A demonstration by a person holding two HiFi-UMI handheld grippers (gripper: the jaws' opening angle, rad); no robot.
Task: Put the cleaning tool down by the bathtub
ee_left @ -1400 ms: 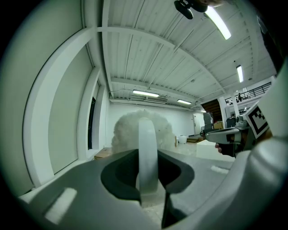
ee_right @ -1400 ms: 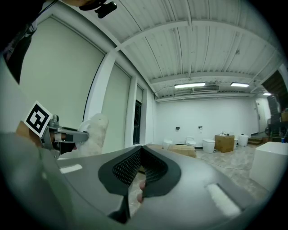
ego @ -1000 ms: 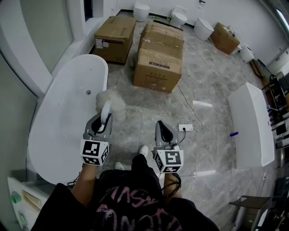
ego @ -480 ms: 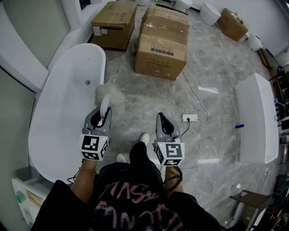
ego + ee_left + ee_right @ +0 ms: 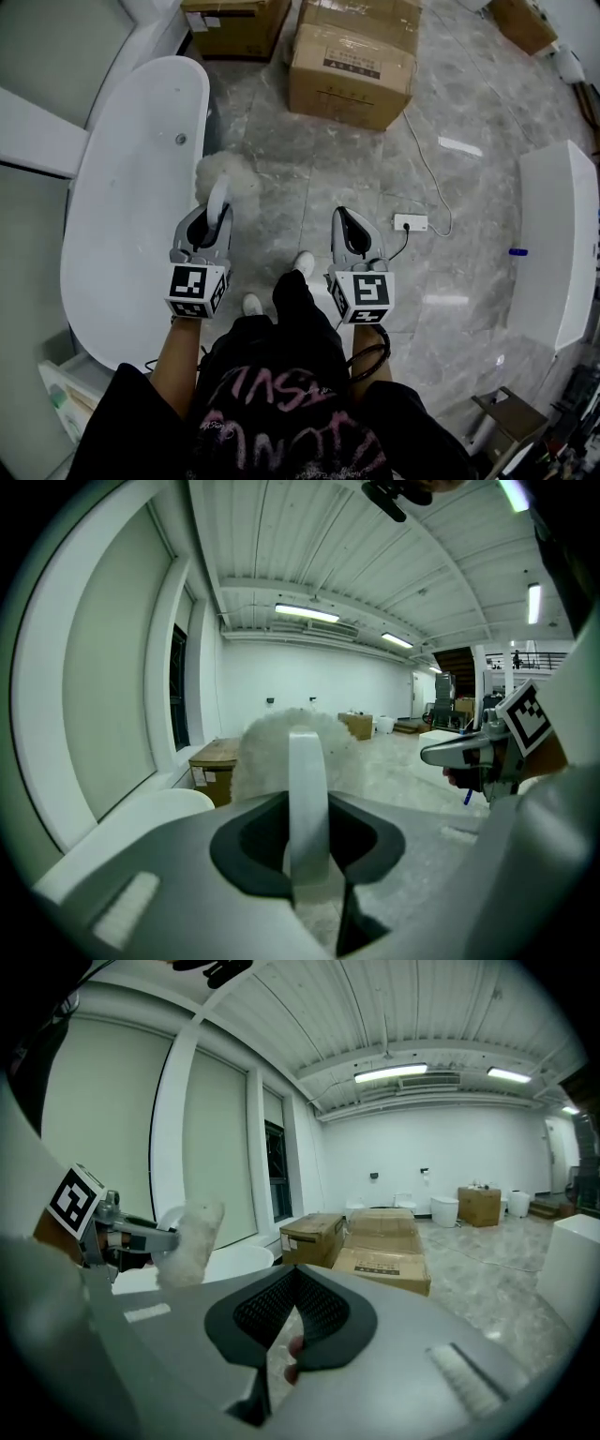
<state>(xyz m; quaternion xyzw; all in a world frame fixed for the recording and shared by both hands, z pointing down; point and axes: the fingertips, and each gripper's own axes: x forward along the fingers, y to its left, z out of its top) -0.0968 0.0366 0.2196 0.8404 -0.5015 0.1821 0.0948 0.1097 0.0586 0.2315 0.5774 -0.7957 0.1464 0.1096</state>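
My left gripper (image 5: 212, 223) is shut on the white handle (image 5: 217, 202) of the cleaning tool, a fluffy white duster whose head (image 5: 228, 174) sticks out ahead over the floor, just right of the bathtub (image 5: 122, 202). In the left gripper view the handle (image 5: 307, 803) stands upright between the jaws with the fluffy head (image 5: 291, 752) behind it. My right gripper (image 5: 350, 232) hangs over the grey floor beside the person's legs, jaws closed with nothing in them. From the right gripper view, the duster head (image 5: 190, 1241) shows at the left, in front of the tub (image 5: 234, 1262).
Cardboard boxes (image 5: 351, 61) stand ahead on the marble floor, another (image 5: 234, 17) beside the tub's far end. A white power strip (image 5: 411, 223) with a cable lies right of my right gripper. A second white tub (image 5: 555, 244) stands at the right. The person's shoes (image 5: 303, 264) are below.
The view has tilted further down and shifted forward, so boxes and tub slid up the frame. Both grippers keep their pose; the left still holds the duster.
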